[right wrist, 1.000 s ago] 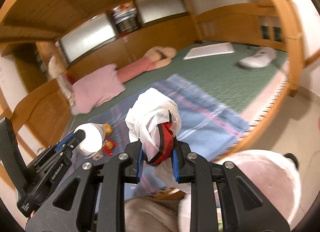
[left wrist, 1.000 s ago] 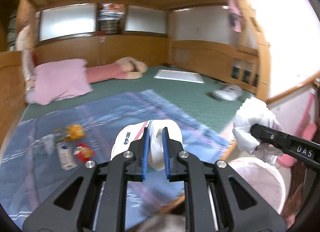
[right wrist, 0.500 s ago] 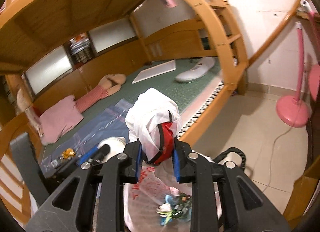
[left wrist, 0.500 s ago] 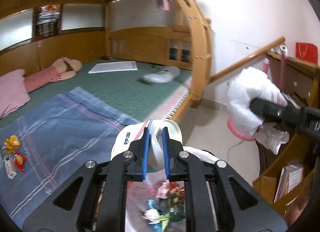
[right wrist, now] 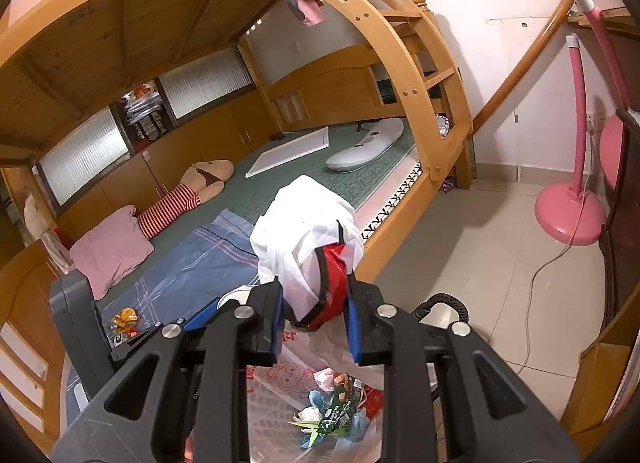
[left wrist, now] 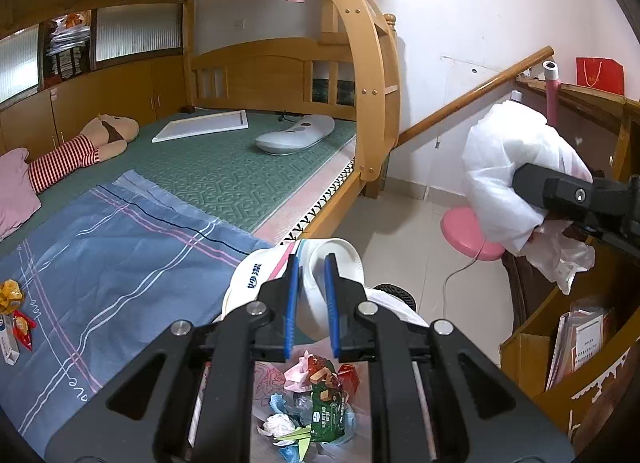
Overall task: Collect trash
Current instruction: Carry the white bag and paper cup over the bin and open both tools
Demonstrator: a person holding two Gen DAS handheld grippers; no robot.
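Through the left wrist view, I am keeping my left tool (left wrist: 311,305) clamped on a crushed white paper cup (left wrist: 320,283), holding it right above the open trash bag (left wrist: 308,407) so it can drop in with the wrappers already there. Off to the right, my right tool (left wrist: 560,193) is carrying a white plastic wad (left wrist: 508,175) in the air. On the blue blanket (left wrist: 120,247) at the far left, a few snack wrappers (left wrist: 14,315) are waiting uncollected, I judge.

Through the right wrist view, my right tool (right wrist: 314,317) is gripping the white plastic wad (right wrist: 304,239) with a red-and-black scrap inside, pinched low so the bulk is standing above the fingers. The trash bag (right wrist: 320,403) is lying open directly beneath, which I judge is the reason for hovering here.
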